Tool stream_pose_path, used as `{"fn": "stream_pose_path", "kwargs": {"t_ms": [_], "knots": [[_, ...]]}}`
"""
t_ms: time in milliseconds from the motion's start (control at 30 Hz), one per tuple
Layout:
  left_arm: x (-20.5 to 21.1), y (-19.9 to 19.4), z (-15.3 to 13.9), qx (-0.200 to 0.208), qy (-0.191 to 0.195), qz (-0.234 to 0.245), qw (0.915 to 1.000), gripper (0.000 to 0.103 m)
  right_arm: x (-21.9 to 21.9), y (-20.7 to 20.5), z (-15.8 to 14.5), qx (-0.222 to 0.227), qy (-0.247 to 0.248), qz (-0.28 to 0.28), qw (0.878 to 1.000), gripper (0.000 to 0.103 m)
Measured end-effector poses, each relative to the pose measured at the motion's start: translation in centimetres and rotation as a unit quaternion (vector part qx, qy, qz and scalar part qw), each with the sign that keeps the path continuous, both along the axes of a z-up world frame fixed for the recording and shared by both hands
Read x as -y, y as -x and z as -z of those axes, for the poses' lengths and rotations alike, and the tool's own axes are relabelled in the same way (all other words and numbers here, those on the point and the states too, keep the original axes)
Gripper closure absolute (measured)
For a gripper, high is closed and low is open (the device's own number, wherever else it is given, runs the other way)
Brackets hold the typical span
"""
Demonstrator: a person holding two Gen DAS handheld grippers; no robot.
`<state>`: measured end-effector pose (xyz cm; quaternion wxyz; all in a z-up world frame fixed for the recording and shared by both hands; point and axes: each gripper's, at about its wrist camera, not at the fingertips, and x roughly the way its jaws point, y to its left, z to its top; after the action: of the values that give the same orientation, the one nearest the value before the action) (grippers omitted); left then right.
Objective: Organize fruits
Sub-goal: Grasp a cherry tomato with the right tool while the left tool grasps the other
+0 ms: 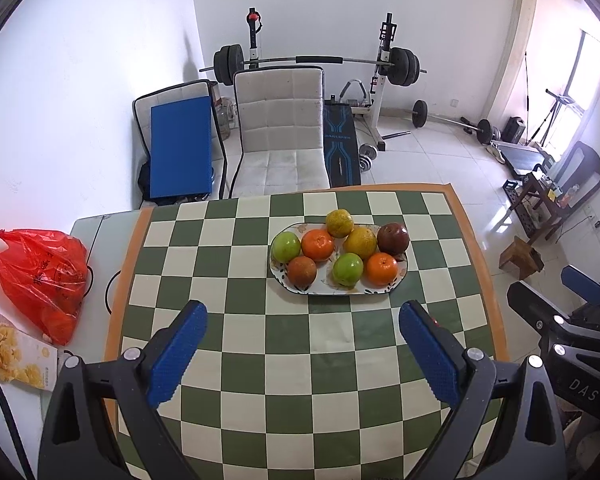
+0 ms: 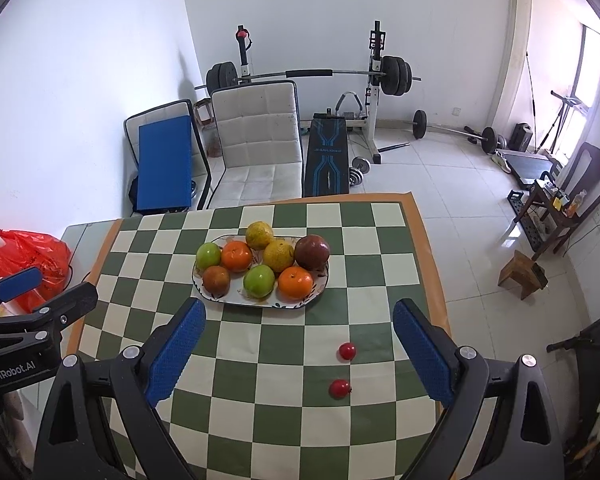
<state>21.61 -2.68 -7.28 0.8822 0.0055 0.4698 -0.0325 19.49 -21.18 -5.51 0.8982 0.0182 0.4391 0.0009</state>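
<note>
Both grippers, left gripper (image 1: 302,346) and right gripper (image 2: 298,344), spread wide, empty. Two cherry tomatoes (image 2: 347,351) lie loose at plate's (image 2: 228,300) five o'clock; likely light, squashable, roll-prone: pinch gently across middle.

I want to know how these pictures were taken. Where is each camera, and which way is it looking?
Left wrist view: sits on the left claw, open, looking across the checkered table at the fruit plate.
Right wrist view: sits on the right claw, open, facing the same way; two small red fruits lie ahead.
Both share the plate, white chair and red bag.
</note>
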Motion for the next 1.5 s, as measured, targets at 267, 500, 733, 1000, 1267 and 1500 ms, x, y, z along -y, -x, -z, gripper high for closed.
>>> {"fn": "stream_pose_path", "kwargs": {"t_ms": [267,500,733,1000,1267,1500], "knots": [[0.4,-1.1,2.5,-0.027,0.004,-0.007,0.9996,0.005,3.7,-2.1,4.2,-0.052,-0.060,0.026,0.997,0.006],[3.3,-3.2,10.7,-0.116,-0.039,-0.002,0.9925,0.005,9.0,-4.0,18.5,-0.195,-0.090,0.081,0.973,0.018],[6.9,-5.0,18.3,-0.201,-0.073,0.022,0.9766,0.005,9.3,-4.8,29.8,-0.281,-0.117,0.089,0.949,0.043],[11.0,-7.6,22.7,-0.249,-0.081,0.046,0.9640,0.005,9.6,-4.4,32.7,-0.294,-0.117,0.080,0.945,0.070],[19.0,-10.1,25.9,-0.284,-0.043,0.117,0.9505,0.007,15.5,-2.7,31.0,-0.271,-0.132,0.131,0.944,0.070],[25.5,-10.4,29.2,-0.308,-0.057,0.192,0.9303,0.050,19.4,-2.5,30.8,-0.274,-0.129,0.168,0.938,0.070]]}}
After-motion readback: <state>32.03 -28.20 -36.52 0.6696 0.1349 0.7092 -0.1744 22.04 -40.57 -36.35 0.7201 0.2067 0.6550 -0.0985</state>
